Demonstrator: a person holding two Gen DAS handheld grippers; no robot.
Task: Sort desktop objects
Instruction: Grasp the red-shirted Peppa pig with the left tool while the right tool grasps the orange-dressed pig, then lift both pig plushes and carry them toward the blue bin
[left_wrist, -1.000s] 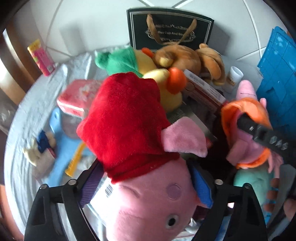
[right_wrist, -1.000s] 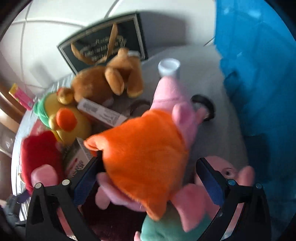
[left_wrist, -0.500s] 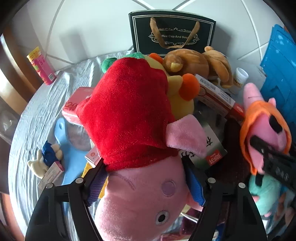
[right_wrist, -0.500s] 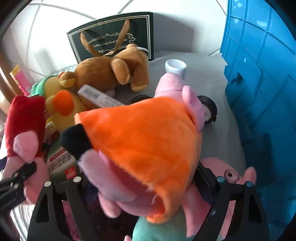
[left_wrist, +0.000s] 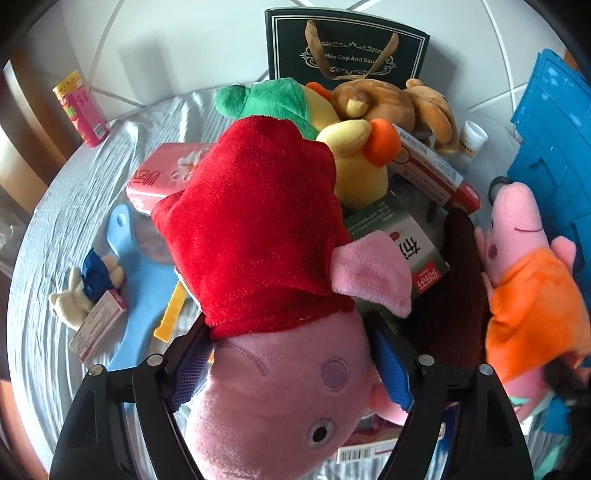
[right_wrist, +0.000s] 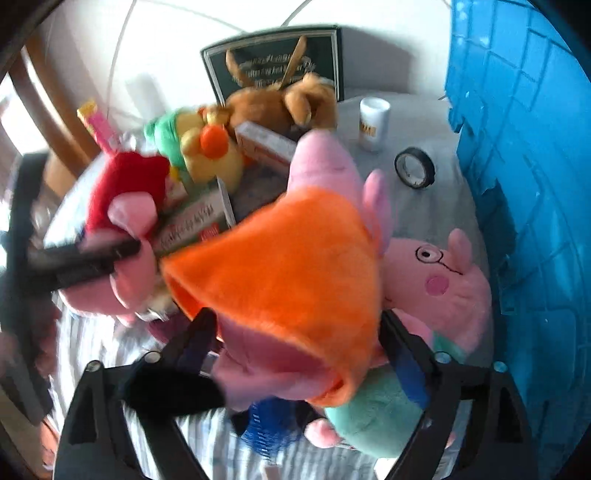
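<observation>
The left gripper (left_wrist: 291, 373) points steeply down, its blue pads pressed on the head of a pink pig plush in a red dress (left_wrist: 258, 236), though its jaws are opening. The right gripper (right_wrist: 299, 354), also tilted down, clasps a pig plush in an orange dress (right_wrist: 288, 266), jaws likewise opening. Only the right view shows a third pig plush with glasses (right_wrist: 439, 284) lying beside the blue crate (right_wrist: 524, 184), and a black tape roll (right_wrist: 414, 168). Only the left view shows the pink tissue pack (left_wrist: 162, 173) and blue mirror (left_wrist: 140, 273) on the cloth-covered surface (left_wrist: 55, 229). Since a second ago, the orange pig has swung leftward and upward, toward the red one.
</observation>
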